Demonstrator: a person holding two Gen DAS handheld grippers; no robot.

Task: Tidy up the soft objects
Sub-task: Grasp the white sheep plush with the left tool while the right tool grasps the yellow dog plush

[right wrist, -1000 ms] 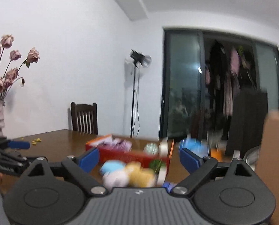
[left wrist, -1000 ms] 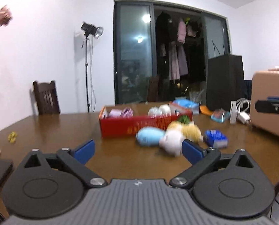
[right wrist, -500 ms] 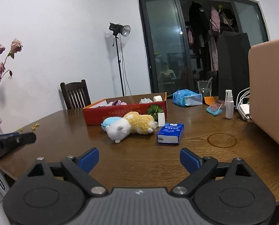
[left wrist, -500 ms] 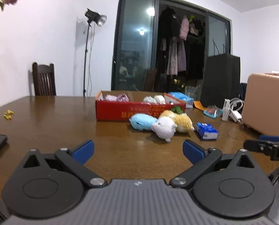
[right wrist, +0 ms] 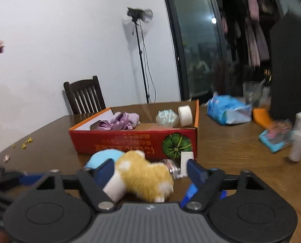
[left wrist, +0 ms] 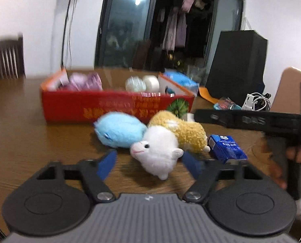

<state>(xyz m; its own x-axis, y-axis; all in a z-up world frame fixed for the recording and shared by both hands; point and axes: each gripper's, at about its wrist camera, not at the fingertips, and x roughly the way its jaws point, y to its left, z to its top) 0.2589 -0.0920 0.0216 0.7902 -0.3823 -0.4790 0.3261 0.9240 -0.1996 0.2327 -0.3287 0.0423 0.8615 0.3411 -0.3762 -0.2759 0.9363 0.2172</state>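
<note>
1. Your left gripper [left wrist: 149,163] is closing its jaws around the white plush lamb [left wrist: 157,151], which is lying on the brown table [left wrist: 29,137]; the blue pads are standing on either side of the lamb with gaps showing, so nothing is being gripped yet.
2. Your right gripper [right wrist: 150,169] is closing as well, with the yellow plush toy [right wrist: 144,177] sitting between its fingers; blur is hiding whether the pads are touching the fur, but they appear to be clear of it.
3. The blue plush toy [left wrist: 120,131] is lying just beside the lamb and the yellow toy, all three touching in a cluster in front of the red box [left wrist: 110,108]. In the right wrist view you are seeing only a sliver of it, behind the gripper's finger.
4. The red box is holding purple cloth [right wrist: 118,121], a clear crinkled ball [right wrist: 166,117] and a white roll [right wrist: 184,112]; its printed lettering is reading upside down and is smeared.
5. The small blue carton [left wrist: 226,146] is lying near the yellow toy; in the right wrist view the gripper is covering most of it.
6. Your right gripper is crossing the left wrist view's right side as a dark blurred bar, with your hand [left wrist: 296,154] partly cut off.
7. The chair [right wrist: 83,97] and lamp stand [right wrist: 140,50] are standing behind the table, blurred.
</note>
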